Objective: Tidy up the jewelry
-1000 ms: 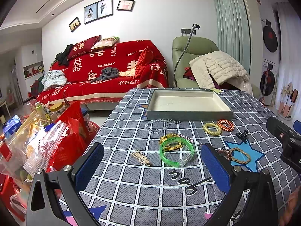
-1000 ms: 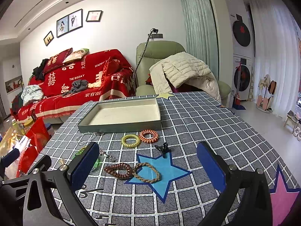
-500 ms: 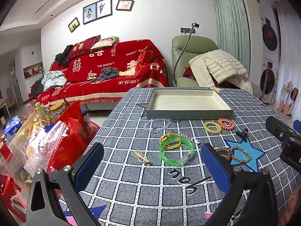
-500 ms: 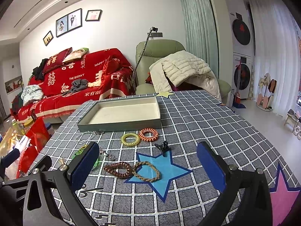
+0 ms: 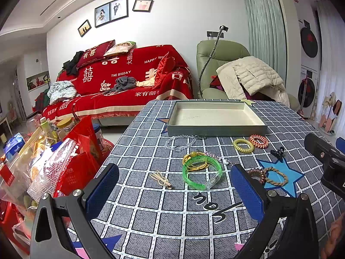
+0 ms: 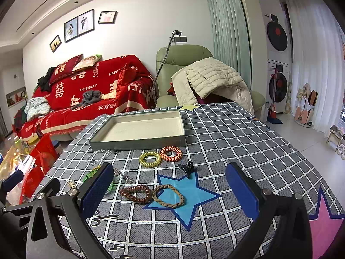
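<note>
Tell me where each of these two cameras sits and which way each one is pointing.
Left wrist: on the left hand-held gripper, low over the table's near left, facing the green bangle and tray; both open fingers show, plus the other gripper's body at right.
Right wrist: on the right hand-held gripper, further right, facing the brown hair ties; open fingers show.
Shared: tray, yellow coil tie, sofa.

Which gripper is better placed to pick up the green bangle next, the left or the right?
Left, probably. The green bangle lies straight ahead between the open jaws of the left gripper. For the right gripper, also open, it sits far off to the side, mostly hidden behind one finger.
</note>
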The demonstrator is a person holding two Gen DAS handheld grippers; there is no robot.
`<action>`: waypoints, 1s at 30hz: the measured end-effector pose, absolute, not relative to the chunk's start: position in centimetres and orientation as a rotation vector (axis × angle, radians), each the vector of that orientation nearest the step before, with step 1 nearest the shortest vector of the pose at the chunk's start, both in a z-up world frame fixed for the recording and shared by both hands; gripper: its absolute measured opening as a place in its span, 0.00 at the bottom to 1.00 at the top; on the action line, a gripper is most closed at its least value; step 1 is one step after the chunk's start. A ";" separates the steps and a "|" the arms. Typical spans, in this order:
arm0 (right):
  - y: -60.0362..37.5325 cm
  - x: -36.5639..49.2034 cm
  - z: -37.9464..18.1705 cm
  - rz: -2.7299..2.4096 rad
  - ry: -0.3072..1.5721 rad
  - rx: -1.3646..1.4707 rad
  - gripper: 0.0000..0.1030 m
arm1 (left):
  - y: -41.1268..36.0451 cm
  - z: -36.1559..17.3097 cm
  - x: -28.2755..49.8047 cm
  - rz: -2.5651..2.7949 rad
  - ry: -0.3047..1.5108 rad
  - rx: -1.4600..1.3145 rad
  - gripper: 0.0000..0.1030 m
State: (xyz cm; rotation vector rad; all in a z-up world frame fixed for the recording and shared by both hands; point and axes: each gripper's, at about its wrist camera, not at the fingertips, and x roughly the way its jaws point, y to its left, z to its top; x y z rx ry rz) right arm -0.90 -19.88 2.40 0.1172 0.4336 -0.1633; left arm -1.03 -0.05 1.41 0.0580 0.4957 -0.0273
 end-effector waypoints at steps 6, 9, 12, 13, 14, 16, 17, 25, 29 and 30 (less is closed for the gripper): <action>-19.9 -0.9 2.3 -0.162 0.434 0.117 1.00 | -0.1 1.4 -1.0 -0.026 0.496 0.058 1.00; -19.9 -0.9 2.4 -0.162 0.434 0.117 1.00 | -0.1 1.4 -1.0 -0.027 0.496 0.058 1.00; -19.9 -0.9 2.4 -0.161 0.436 0.118 1.00 | -0.1 1.4 -1.0 -0.027 0.496 0.058 1.00; -19.9 -0.9 2.4 -0.161 0.436 0.119 1.00 | -0.1 1.4 -1.0 -0.028 0.496 0.059 1.00; -19.9 -0.9 2.4 -0.161 0.435 0.118 1.00 | -0.1 1.4 -1.0 -0.027 0.496 0.059 1.00; -19.9 -0.8 2.4 -0.161 0.437 0.118 1.00 | -0.1 1.4 -1.0 -0.026 0.497 0.058 1.00; -19.9 -0.9 2.4 -0.161 0.436 0.119 1.00 | -0.1 1.4 -1.0 -0.027 0.497 0.058 1.00; -19.9 -0.8 2.4 -0.160 0.438 0.119 1.00 | -0.1 1.4 -1.0 -0.027 0.499 0.059 1.00; -19.8 -0.9 2.2 -0.159 0.441 0.122 1.00 | -0.2 1.3 -0.9 -0.029 0.501 0.062 1.00; -19.8 -0.9 2.2 -0.159 0.442 0.123 1.00 | -0.2 1.3 -0.9 -0.028 0.502 0.061 1.00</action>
